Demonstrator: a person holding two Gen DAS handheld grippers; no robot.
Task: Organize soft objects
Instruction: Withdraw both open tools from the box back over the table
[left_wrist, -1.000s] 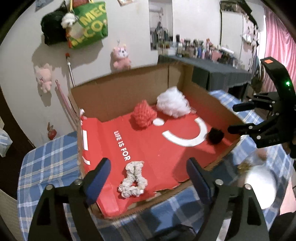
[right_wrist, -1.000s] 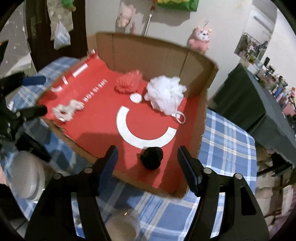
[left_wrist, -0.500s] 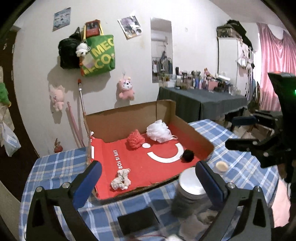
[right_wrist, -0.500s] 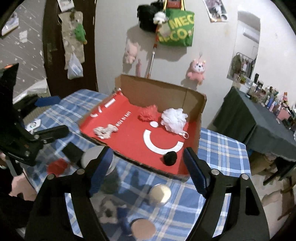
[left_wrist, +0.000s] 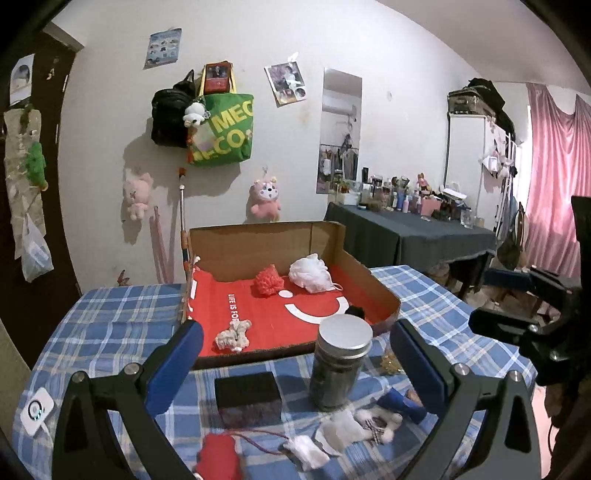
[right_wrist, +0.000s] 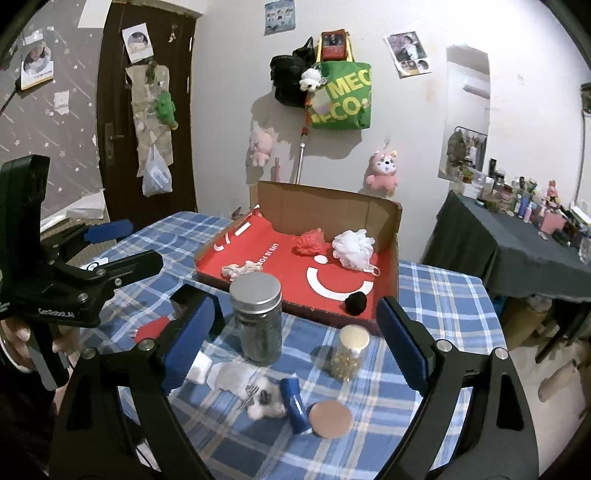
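Observation:
A cardboard box (left_wrist: 384, 295) with a red liner holds a white mesh puff (left_wrist: 308, 273), a red puff (left_wrist: 269, 280), a cream scrunchie (left_wrist: 233, 336) and a black pompom (left_wrist: 356, 312). In front of it on the checked cloth lie a red soft piece (left_wrist: 218, 456), white pads (left_wrist: 306, 456) and a white fluffy item (right_wrist: 266, 402). My left gripper (left_wrist: 295, 328) hovers over these, wide open with nothing held. Jaws still opening, my right gripper (right_wrist: 293, 306) also grips nothing. Each gripper shows at the edge of the other's view.
A tall jar with a metal lid (left_wrist: 341, 365) stands between the box and the loose items. Near it are a black sponge block (left_wrist: 246, 397), a small gold-filled jar (right_wrist: 349, 352), a blue cylinder (right_wrist: 293, 404) and a round lid (right_wrist: 330, 419). A dark-clothed side table (right_wrist: 517, 243) stands to the right.
Both grippers have drawn back and up from the box, leaving the scrunchie and pompom inside. Their jaws have widened. The jar and loose items in front have come into view.

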